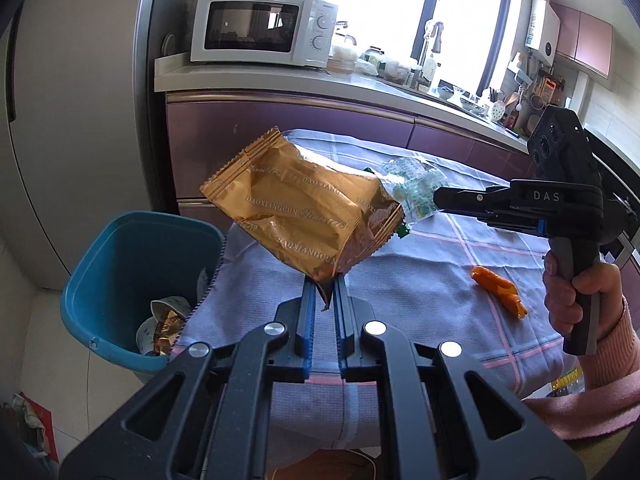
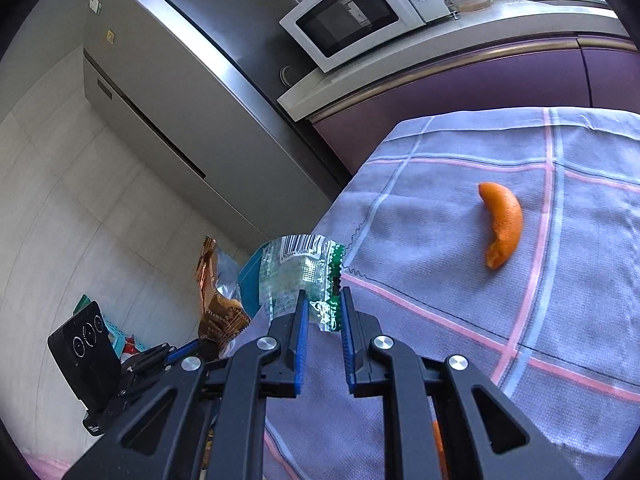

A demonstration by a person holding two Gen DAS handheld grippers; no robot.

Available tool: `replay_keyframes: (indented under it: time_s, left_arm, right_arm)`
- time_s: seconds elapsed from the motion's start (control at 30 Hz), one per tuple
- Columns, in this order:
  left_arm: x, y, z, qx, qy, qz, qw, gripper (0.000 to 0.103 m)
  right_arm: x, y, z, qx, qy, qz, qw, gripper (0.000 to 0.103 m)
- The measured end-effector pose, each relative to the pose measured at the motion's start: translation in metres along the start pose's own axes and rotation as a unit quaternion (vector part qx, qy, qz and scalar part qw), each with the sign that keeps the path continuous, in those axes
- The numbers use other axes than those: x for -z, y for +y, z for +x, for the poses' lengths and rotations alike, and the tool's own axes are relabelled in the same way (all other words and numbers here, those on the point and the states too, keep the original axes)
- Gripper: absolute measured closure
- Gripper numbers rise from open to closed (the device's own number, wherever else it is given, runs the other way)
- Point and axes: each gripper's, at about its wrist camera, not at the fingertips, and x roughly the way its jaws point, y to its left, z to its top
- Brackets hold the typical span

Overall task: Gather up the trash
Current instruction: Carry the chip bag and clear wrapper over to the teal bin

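Note:
My left gripper (image 1: pixel 323 280) is shut on a corner of a crumpled gold snack wrapper (image 1: pixel 304 212) and holds it above the table's left edge, to the right of and above the blue bin (image 1: pixel 132 280). My right gripper (image 2: pixel 323 300) is shut on a clear plastic wrapper with green print (image 2: pixel 298 272) and holds it above the table; in the left wrist view the right gripper (image 1: pixel 440 198) holds the clear wrapper (image 1: pixel 412 184) just right of the gold one. An orange peel (image 2: pixel 502 224) lies on the checked cloth (image 2: pixel 460 320).
The bin holds paper cups and a gold wrapper (image 1: pixel 166 322). A counter with a white microwave (image 1: pixel 264 28) and a fridge (image 2: pixel 180 92) stand behind the table. A second bit of orange peel (image 2: pixel 438 444) shows under my right gripper. Tiled floor is left of the table.

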Motion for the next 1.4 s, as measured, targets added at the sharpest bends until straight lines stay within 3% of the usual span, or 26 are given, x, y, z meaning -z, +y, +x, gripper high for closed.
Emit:
replay_keyframes:
  time_s: [0.6,1.4]
  left_arm:
    - [0.000,0.074,-0.027,-0.072,-0.015,-0.056,0.9957,0.094]
    - [0.017,0.126,-0.001,-0.114,0.020,-0.109,0.9873,0.094]
  right_arm:
    - [-0.008,0.058,0.049,-0.023,0.038,-0.053,0.998,0.089]
    - [-0.015,0.097,0.129,-0.012,0.090,-0.078,0.993,0.089]
